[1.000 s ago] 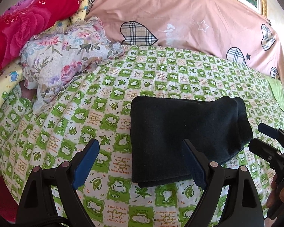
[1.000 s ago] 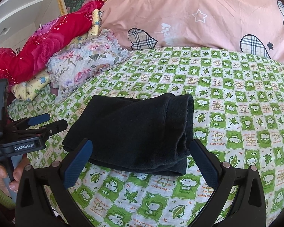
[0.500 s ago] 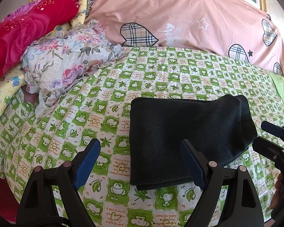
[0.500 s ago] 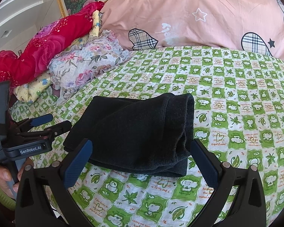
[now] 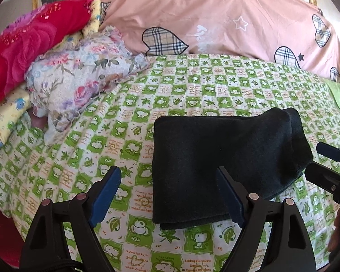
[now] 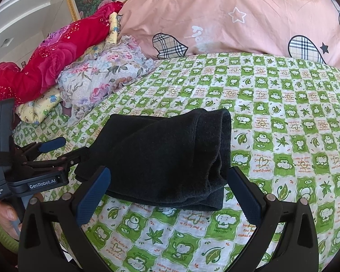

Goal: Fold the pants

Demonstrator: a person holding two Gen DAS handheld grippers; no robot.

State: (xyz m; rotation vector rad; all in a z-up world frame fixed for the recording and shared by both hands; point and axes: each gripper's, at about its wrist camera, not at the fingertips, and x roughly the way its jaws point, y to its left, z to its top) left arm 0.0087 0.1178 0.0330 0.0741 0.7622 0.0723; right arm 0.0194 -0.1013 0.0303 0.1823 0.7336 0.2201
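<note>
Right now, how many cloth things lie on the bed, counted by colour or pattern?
Black: 1, the folded pants
Red: 1, the blanket
Floral: 1, the quilt
Yellow: 1, the cloth under the red blanket
Pink with hearts: 1, the duvet
Total: 5, all on the green sheet

left wrist view: low and close over the bedspread (image 5: 192, 86), at the folded pants' (image 5: 226, 156) left near corner, facing the pink pillow (image 5: 215, 15) | right wrist view: same height, at the pants' (image 6: 170, 154) right end | shared: pants, pillow, floral bedding left of the pants
</note>
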